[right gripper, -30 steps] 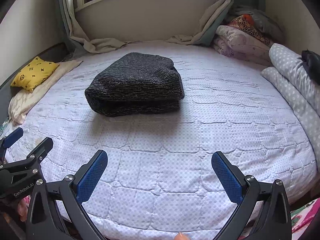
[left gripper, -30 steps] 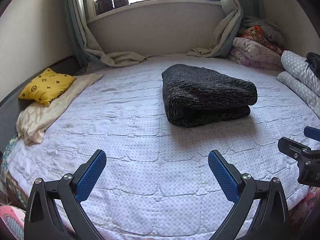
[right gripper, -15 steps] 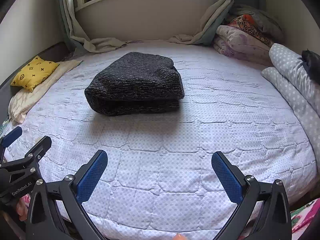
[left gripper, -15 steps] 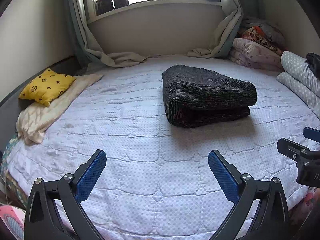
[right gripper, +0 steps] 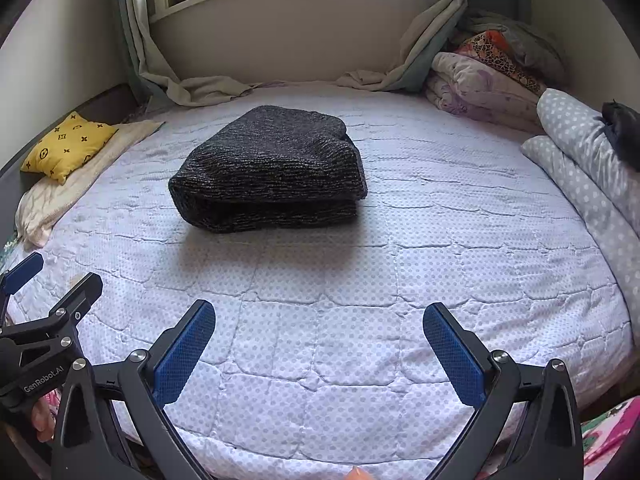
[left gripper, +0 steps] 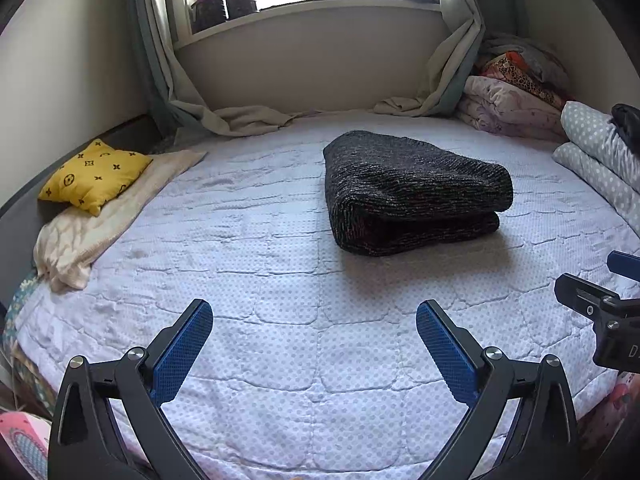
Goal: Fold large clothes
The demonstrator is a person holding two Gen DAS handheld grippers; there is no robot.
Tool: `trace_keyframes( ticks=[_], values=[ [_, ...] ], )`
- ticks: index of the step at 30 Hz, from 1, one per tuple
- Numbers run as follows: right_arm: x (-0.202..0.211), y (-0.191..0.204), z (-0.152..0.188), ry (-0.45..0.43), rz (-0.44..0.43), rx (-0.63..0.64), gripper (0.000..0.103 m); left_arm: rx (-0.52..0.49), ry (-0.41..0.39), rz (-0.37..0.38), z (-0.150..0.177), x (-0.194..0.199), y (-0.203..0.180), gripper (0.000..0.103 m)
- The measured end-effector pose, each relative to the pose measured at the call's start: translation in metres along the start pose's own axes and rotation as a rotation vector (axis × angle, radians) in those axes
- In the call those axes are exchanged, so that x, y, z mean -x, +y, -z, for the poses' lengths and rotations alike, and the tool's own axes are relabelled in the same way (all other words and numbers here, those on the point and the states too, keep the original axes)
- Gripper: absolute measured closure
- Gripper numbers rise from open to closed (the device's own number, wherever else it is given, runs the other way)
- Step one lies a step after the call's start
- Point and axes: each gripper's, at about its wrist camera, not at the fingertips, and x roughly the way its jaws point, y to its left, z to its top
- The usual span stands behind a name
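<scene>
A dark speckled knit garment [left gripper: 412, 192] [right gripper: 272, 170] lies folded into a thick bundle in the middle of the white quilted bed [left gripper: 280, 280] [right gripper: 440, 240]. My left gripper [left gripper: 314, 316] hovers open above the bed's near edge, well short of the bundle, nothing between its blue pads. My right gripper [right gripper: 320, 316] is likewise open and empty near the front edge. Each gripper shows at the side of the other's view: the right one [left gripper: 600, 304] at the right, the left one [right gripper: 44, 300] at the left.
A yellow patterned cushion [left gripper: 94, 174] sits on a cream blanket [left gripper: 100, 220] at the bed's left. Folded quilts [left gripper: 508, 108] and a polka-dot duvet [right gripper: 588, 168] pile up along the right. Curtains [left gripper: 448, 76] drape onto the bed under the window sill with jars [left gripper: 224, 4].
Both grippers have drawn back slightly and tilted; the folded garment sits a little farther up in view. Nothing was grasped or released.
</scene>
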Motion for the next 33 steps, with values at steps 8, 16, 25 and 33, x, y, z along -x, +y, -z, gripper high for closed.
trace_keyframes(
  ticks=[8, 16, 25, 33],
  values=[
    [0.0014, 0.0008, -0.0004, -0.001, 0.001, 0.004, 0.000, -0.005, -0.004, -0.002, 0.0003, 0.0009, 0.0005, 0.000],
    [0.0017, 0.0017, -0.0001, -0.001, 0.004, 0.006, 0.000, -0.004, -0.003, -0.002, 0.0000, 0.0006, 0.0023, 0.000],
    [0.0005, 0.0003, -0.0021, 0.003, -0.001, 0.008, 0.000, -0.008, -0.004, -0.009, 0.0007, 0.0011, 0.0021, 0.000],
    [-0.0018, 0.0001, -0.0005, 0.009, -0.007, 0.012, 0.000, -0.038, -0.020, -0.001, 0.0015, 0.0052, -0.0050, 0.000]
  ],
)
